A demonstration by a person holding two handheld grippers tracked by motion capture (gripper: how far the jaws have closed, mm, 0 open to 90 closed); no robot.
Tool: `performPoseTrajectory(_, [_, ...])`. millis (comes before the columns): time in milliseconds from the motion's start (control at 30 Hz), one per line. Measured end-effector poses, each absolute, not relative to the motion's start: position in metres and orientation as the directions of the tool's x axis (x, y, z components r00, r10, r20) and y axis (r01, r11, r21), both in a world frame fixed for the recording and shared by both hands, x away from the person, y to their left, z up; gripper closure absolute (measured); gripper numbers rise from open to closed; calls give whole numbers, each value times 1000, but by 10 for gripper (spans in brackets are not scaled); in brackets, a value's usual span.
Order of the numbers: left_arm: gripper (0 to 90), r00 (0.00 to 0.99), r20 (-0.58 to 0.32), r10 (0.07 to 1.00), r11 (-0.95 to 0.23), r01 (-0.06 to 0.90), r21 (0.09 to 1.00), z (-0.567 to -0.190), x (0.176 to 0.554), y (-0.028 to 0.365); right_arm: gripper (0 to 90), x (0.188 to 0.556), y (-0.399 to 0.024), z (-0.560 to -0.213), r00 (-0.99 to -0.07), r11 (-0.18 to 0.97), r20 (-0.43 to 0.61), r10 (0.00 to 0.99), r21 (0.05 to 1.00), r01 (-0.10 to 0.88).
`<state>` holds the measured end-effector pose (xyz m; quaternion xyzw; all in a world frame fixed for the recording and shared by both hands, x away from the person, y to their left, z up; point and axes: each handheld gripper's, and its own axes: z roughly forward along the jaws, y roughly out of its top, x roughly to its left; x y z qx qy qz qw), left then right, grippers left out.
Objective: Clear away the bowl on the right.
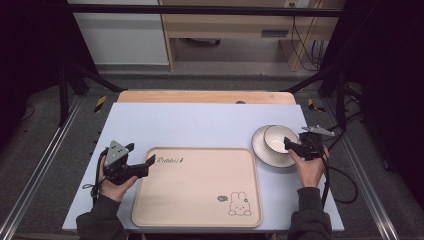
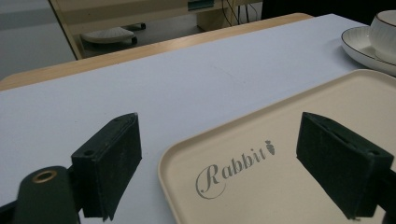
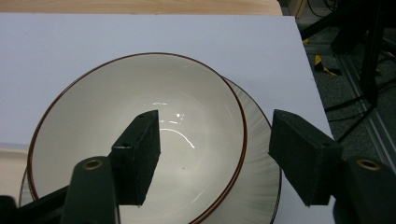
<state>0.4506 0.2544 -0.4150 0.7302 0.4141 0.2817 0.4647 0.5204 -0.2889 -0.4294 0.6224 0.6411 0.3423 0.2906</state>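
A white bowl (image 1: 276,137) with a dark rim sits on a white plate (image 1: 261,150) at the table's right. My right gripper (image 1: 290,144) is open at the bowl's near right side. In the right gripper view its left jaw hangs inside the bowl (image 3: 116,116) and its right jaw stands outside, over the plate (image 3: 261,191), with gaps to the rim on both sides. My left gripper (image 1: 141,154) is open at the upper left corner of a beige tray (image 1: 200,185). In the left gripper view its jaws straddle that corner of the tray (image 2: 261,196).
The tray bears the word "Rabbit" and a rabbit drawing (image 1: 239,205) near its front right corner. A pale blue table (image 1: 200,122) carries everything. Beyond its wooden far edge are floor, a cabinet and cables. Black frame posts stand at both sides.
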Motion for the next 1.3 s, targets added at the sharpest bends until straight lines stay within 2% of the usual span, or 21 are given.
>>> performPoseTrajectory(300, [136,497,23,868,-223,347,911,-416,451,254,465,527,-292,-435,-48,-16,60,997,769,639])
performPoseTrajectory(400, [136,498,27,867,-227,347,910,-417,452,253,470,529,-292,-437,-49,-7,50,998,766,642])
performPoseTrajectory(500, [136,497,24,868,-227,352,908,-417,452,253,543,532,-293,-439,-38,-28,71,997,747,664])
performPoseTrajectory(600, [136,498,29,866,-235,356,905,-418,452,253,578,533,-295,-439,-38,-41,89,995,739,672])
performPoseTrajectory(1100, [137,498,28,867,-233,355,905,-419,453,252,717,540,-297,-446,-18,-68,114,993,703,708])
performPoseTrajectory(1300, [137,497,28,867,-233,356,905,-419,453,252,739,542,-297,-449,-11,-69,110,994,694,717])
